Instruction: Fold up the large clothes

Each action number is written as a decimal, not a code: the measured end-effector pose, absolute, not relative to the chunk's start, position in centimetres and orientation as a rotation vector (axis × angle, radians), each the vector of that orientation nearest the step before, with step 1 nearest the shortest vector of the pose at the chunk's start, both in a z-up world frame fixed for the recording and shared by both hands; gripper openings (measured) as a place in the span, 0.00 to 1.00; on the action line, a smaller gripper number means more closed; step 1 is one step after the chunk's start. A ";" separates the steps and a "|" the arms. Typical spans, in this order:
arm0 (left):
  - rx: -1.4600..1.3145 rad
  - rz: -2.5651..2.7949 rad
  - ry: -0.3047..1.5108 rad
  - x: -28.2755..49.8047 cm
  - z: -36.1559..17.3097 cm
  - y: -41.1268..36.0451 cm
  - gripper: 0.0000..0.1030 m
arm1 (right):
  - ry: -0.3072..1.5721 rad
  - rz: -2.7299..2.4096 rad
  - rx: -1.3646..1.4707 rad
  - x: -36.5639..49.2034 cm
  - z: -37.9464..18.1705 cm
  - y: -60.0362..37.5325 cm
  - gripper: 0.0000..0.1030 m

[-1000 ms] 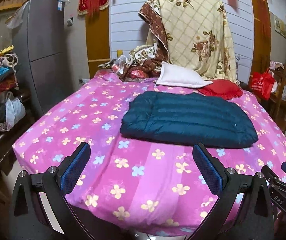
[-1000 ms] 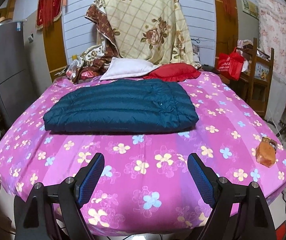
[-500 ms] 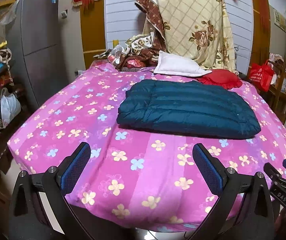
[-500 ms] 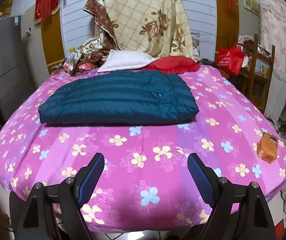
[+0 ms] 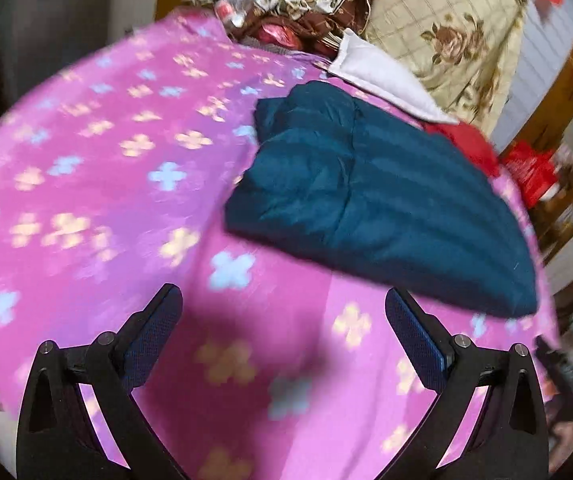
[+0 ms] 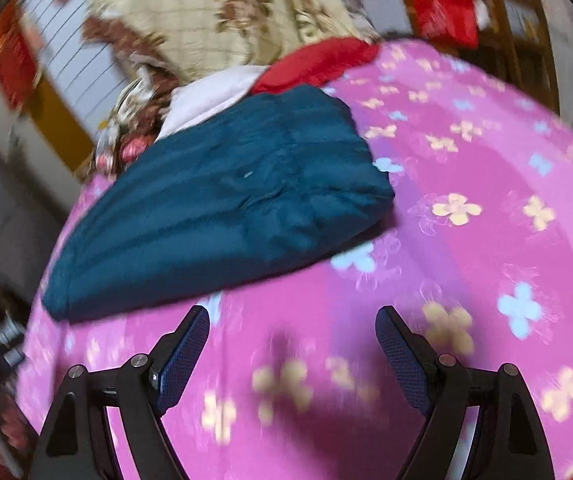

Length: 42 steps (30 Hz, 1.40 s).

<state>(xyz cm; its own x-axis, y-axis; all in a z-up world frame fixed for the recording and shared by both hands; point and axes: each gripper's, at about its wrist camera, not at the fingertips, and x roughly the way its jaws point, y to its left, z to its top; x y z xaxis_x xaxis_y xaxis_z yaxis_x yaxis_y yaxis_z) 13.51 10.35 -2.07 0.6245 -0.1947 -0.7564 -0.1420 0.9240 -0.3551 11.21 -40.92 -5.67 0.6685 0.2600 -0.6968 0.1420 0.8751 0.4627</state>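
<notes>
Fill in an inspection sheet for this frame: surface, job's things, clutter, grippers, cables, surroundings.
Surface: bed with pink flowered sheet; both views motion-blurred and tilted.
Job's things: dark teal quilted jacket lies flat on the sheet in a folded-looking slab, touched by neither gripper.
Clutter: white pillow and red cushion behind the jacket; heap of brown patterned fabric at the bed's far end.
Grippers: left gripper open, empty, above the sheet short of the jacket; right gripper likewise.
Cables: nothing seen.
Surroundings: cream floral blanket hanging at the wall; red bag by wooden furniture.
</notes>
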 end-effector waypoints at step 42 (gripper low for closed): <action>-0.140 0.153 0.545 5.3 7.5 6.5 0.82 | 0.700 0.036 0.326 4.1 2.7 -37.2 0.65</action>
<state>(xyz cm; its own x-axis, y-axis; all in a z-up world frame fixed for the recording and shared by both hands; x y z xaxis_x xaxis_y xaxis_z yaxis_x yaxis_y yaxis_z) 5.26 6.45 7.50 0.8445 0.1072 -0.5248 -0.1812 0.9792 -0.0916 4.13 -37.19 2.69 0.7664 0.1410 -0.6267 0.0763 0.9487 0.3067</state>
